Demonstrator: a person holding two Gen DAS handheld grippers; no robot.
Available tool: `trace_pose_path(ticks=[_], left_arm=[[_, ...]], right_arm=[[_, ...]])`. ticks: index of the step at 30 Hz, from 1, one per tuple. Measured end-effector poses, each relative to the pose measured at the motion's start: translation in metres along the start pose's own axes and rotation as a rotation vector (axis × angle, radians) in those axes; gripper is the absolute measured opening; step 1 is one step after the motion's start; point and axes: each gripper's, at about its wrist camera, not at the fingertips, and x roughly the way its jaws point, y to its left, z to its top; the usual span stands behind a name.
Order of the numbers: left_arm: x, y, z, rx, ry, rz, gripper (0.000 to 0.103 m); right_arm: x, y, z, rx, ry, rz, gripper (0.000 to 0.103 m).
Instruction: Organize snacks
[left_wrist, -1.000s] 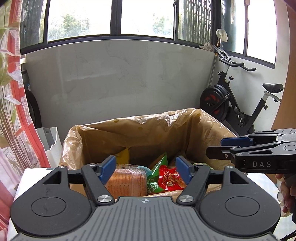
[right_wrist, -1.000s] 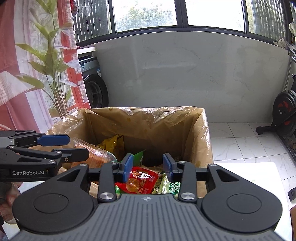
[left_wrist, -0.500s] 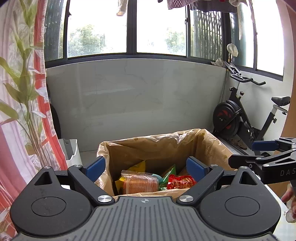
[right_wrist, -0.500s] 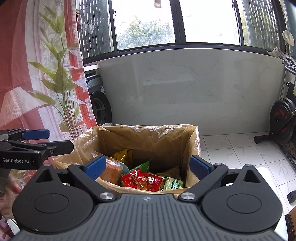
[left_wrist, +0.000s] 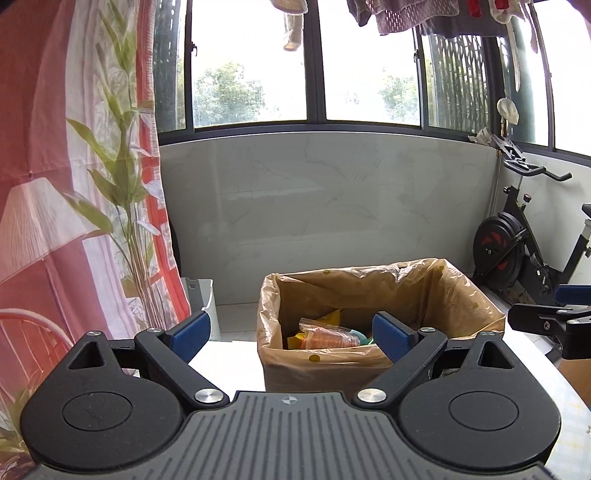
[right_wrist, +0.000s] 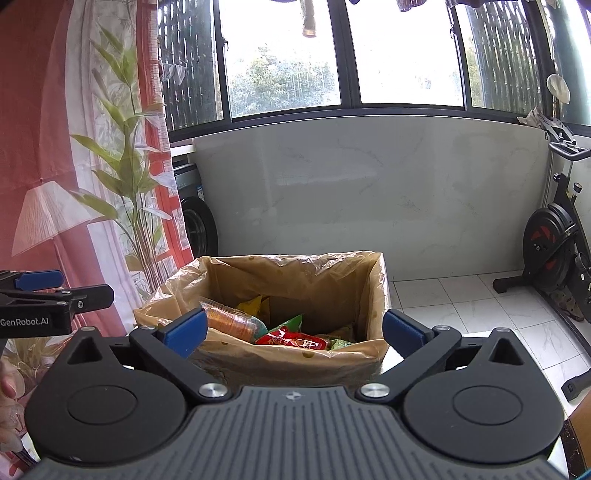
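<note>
Brown-lined box is sitting on the worktop, snacks piled inside. Both claws, left claw and right claw, have just been opening, gaping wide, holding nothing. Risk: snagging that loose liner.

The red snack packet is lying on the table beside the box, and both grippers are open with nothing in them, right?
Not quite. The red snack packet lies inside the lined box, among the other snacks, as the right wrist view shows. The rest holds: both the left gripper and the right gripper are open and empty.
</note>
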Motion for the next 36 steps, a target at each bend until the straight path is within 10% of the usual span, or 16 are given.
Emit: trace_pose_path(ticks=[36], left_arm=[[-0.023,0.01,-0.004,-0.03,-0.007,0.023,0.096]], right_arm=[[-0.02,0.007,-0.006,-0.009,0.006,0.008,0.103]])
